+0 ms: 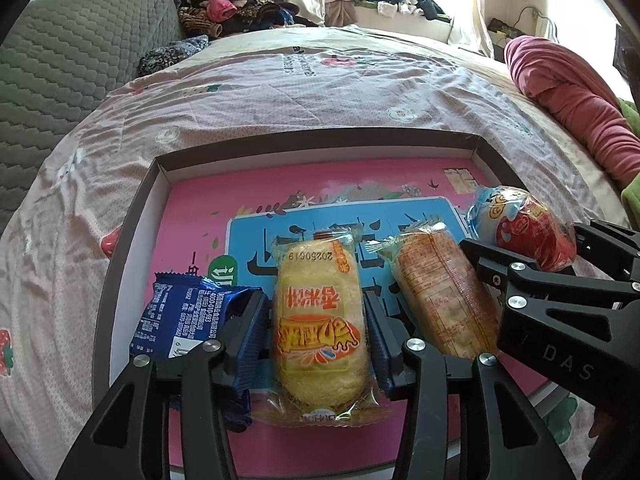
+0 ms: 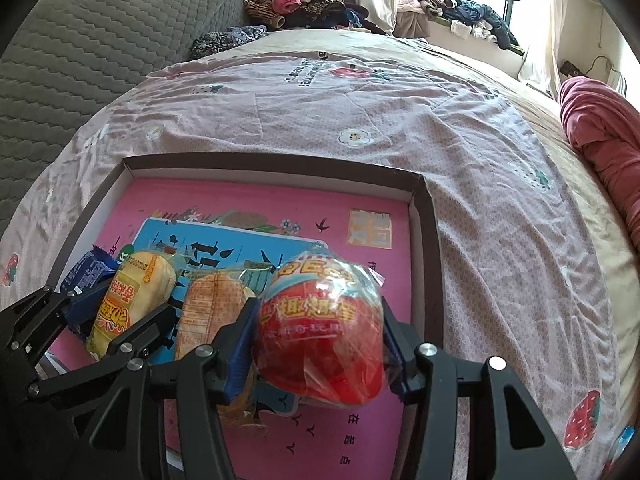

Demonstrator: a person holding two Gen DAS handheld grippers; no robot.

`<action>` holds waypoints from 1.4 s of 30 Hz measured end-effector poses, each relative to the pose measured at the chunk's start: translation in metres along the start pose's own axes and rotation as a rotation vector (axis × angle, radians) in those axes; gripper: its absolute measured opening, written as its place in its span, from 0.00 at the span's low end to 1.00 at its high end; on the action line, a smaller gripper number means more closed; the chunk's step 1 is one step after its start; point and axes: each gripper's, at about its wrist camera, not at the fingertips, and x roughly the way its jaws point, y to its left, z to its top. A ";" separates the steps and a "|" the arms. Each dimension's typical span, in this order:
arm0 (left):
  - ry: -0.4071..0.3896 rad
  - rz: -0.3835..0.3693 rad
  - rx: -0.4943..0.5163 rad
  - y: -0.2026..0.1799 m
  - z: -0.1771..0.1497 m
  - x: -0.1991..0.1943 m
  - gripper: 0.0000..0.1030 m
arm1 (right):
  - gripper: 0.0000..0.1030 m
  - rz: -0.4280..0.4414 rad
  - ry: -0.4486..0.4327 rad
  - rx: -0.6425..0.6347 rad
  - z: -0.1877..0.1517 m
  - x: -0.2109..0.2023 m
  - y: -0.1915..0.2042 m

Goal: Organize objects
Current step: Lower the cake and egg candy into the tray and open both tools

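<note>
A shallow pink-bottomed box (image 1: 160, 168) lies on the bed; it also shows in the right wrist view (image 2: 420, 208). My left gripper (image 1: 318, 320) is shut on a yellow rice-cake pack (image 1: 320, 320) inside the box. A blue wrapped snack (image 1: 180, 316) lies to its left and an orange-printed rice-cake pack (image 1: 440, 296) to its right. My right gripper (image 2: 320, 340) is shut on a red and blue wrapped egg-shaped toy (image 2: 324, 328), held over the box's right part. The egg toy (image 1: 524, 228) and right gripper also show at the right of the left wrist view.
The bed has a pink floral sheet (image 1: 280, 92). A grey quilted headboard (image 1: 60, 60) stands at the left. A red rolled blanket (image 1: 580, 100) lies at the right. Piled clothes (image 1: 232, 4) sit at the far end by the window.
</note>
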 end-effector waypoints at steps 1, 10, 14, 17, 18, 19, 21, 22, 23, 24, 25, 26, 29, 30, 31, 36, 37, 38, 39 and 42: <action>0.002 0.000 0.000 0.000 0.000 0.000 0.50 | 0.53 -0.002 0.002 0.003 0.000 0.000 0.000; 0.005 -0.008 -0.012 0.003 -0.003 -0.008 0.61 | 0.62 0.007 -0.007 0.023 -0.002 -0.012 0.001; 0.002 -0.013 -0.014 0.004 -0.003 -0.013 0.62 | 0.62 0.007 -0.008 0.025 -0.002 -0.016 0.002; 0.003 -0.016 -0.017 0.005 -0.003 -0.016 0.62 | 0.63 0.005 -0.014 0.031 -0.002 -0.020 0.001; 0.002 -0.015 -0.015 0.005 -0.003 -0.017 0.62 | 0.63 0.003 -0.015 0.032 -0.001 -0.022 0.001; 0.002 -0.015 -0.015 0.005 -0.004 -0.018 0.62 | 0.63 0.000 -0.017 0.031 -0.001 -0.024 0.001; 0.001 -0.014 -0.016 0.005 -0.004 -0.020 0.63 | 0.63 0.001 -0.020 0.030 -0.001 -0.027 0.001; 0.000 -0.015 -0.016 0.005 -0.005 -0.021 0.63 | 0.63 0.001 -0.021 0.030 -0.002 -0.028 0.001; 0.001 -0.015 -0.018 0.005 -0.005 -0.021 0.65 | 0.63 0.000 -0.022 0.029 -0.002 -0.029 0.001; 0.005 -0.011 -0.018 0.004 -0.005 -0.021 0.68 | 0.63 -0.002 -0.024 0.030 -0.003 -0.031 0.001; 0.008 -0.011 -0.016 0.004 -0.005 -0.022 0.68 | 0.63 -0.001 -0.024 0.031 -0.003 -0.031 0.000; 0.008 -0.012 -0.015 0.004 -0.005 -0.023 0.68 | 0.63 0.000 -0.024 0.032 -0.003 -0.032 0.001; 0.002 -0.015 -0.028 0.005 -0.006 -0.029 0.70 | 0.64 0.001 -0.027 0.032 -0.005 -0.036 0.002; 0.003 -0.017 -0.032 0.006 -0.006 -0.031 0.71 | 0.65 0.002 -0.028 0.033 -0.006 -0.037 0.002; 0.006 -0.022 -0.033 0.006 -0.006 -0.032 0.71 | 0.65 0.003 -0.028 0.036 -0.007 -0.039 0.002; 0.010 -0.034 -0.025 0.006 -0.008 -0.043 0.72 | 0.67 0.003 -0.028 0.038 -0.009 -0.047 0.003; 0.008 -0.035 -0.027 0.007 -0.008 -0.046 0.72 | 0.68 0.004 -0.030 0.040 -0.010 -0.050 0.003; 0.006 -0.035 -0.029 0.008 -0.008 -0.048 0.72 | 0.68 0.002 -0.032 0.041 -0.010 -0.052 0.003; 0.003 -0.035 -0.031 0.009 -0.008 -0.050 0.72 | 0.68 0.000 -0.035 0.042 -0.010 -0.054 0.003; 0.001 -0.035 -0.037 0.011 -0.008 -0.055 0.73 | 0.70 -0.001 -0.042 0.045 -0.009 -0.061 0.003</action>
